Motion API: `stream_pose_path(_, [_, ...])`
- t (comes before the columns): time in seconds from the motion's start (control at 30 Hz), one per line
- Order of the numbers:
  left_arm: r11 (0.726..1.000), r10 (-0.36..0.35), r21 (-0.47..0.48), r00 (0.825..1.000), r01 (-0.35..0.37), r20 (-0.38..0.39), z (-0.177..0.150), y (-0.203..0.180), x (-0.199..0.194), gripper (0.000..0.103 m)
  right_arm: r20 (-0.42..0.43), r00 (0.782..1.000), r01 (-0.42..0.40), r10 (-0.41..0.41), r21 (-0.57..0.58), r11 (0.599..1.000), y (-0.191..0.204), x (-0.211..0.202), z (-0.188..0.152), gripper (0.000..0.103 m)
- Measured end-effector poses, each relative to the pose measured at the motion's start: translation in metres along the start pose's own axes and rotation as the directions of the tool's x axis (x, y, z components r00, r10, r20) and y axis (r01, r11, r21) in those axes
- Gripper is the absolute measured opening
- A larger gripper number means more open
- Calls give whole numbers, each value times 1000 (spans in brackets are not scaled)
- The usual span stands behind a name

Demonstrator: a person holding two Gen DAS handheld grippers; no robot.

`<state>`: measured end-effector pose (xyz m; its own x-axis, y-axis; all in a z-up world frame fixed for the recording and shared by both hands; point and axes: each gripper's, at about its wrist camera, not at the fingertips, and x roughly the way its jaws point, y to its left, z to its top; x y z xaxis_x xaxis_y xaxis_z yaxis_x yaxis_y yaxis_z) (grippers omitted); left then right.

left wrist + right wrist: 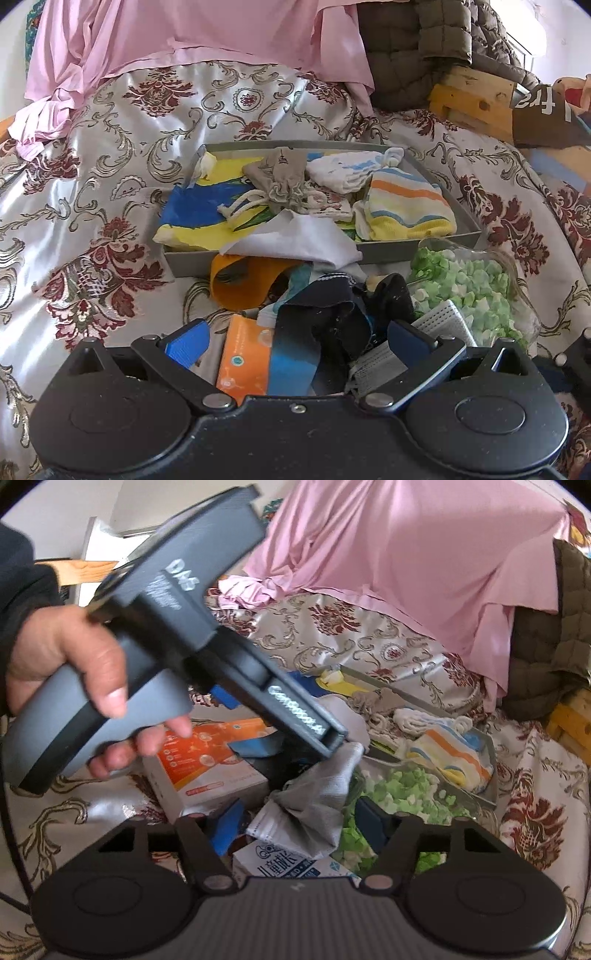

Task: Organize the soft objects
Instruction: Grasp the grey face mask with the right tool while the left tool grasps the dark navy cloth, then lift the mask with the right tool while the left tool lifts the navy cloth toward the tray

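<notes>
A grey tray (373, 253) lies on the bed and holds soft things: a blue and yellow cloth (199, 210), a grey drawstring pouch (280, 177), a white cloth (343, 171) and a striped cloth (410, 206). A pale grey cloth (295, 240) hangs over its front rim. My left gripper (299, 343) is open over a pile with a dark blue strap (317, 325) and a grey face mask (443, 325). My right gripper (299, 827) is open around a grey cloth (317, 805). The left gripper's body (192, 635) shows in the right wrist view, its tip at that cloth's top.
An orange box (245, 362), an orange roll (243, 280) and a clear bag of green foam bits (472, 291) lie before the tray. A milk carton (284, 864) sits under my right gripper. A pink sheet (184, 44) and a quilted olive jacket (424, 48) lie behind.
</notes>
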<state>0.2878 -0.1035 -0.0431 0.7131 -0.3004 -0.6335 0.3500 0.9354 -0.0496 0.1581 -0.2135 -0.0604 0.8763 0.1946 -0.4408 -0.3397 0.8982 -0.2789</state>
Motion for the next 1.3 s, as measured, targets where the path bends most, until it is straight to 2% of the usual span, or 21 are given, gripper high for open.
stream_pose_path(0.1, [1000, -13, -13, 1000, 13, -8, 2, -1, 4, 102, 6, 1000, -2, 2, -28, 1000, 5, 0, 0, 53])
stream_pose_path(0.17, [999, -17, -31, 1000, 17, -10, 3, -2, 5, 102, 5, 1000, 2, -2, -40, 999, 7, 1, -1, 40])
stream_pose_path(0.3, [999, -26, -45, 1000, 25, -11, 4, -3, 7, 102, -5, 1000, -8, 7, -48, 999, 8, 2, -1, 25])
stream_pose_path(0.5, [998, -34, -51, 999, 33, -15, 3, -3, 9, 102, -9, 1000, -8, 8, -70, 997, 11, 2, -2, 17])
stream_pose_path(0.7, [997, -45, -56, 999, 44, -17, 3, -3, 11, 90, -18, 1000, -23, 22, -54, 998, 8, 2, -1, 17])
stream_pose_path(0.83, [997, -67, -47, 998, 66, -20, 3, -7, 12, 72, -23, 999, -30, 29, -49, 998, 6, 3, -1, 17])
stream_pose_path(0.97, [996, -82, -28, 996, 82, -33, 1, -13, 13, 43, -25, 999, -31, 30, -46, 998, 6, 3, -1, 17])
stream_pose_path(1.0, [996, -89, -28, 995, 88, -34, 0, -14, 13, 40, -26, 999, -32, 31, -44, 999, 7, 3, -1, 17])
stream_pose_path(1.07, [994, -107, -25, 994, 106, -36, -1, -16, 12, 21, -28, 999, -34, 33, -41, 999, 6, 4, -1, 17])
stream_pose_path(1.17, [993, -116, -8, 992, 116, -44, -3, -19, 9, 13, -30, 999, -35, 34, -35, 999, 5, 4, 0, 17])
stream_pose_path(1.3, [994, -110, -10, 993, 110, -37, -3, -17, 0, 9, -34, 999, -34, 32, -37, 999, 4, 4, 1, 16])
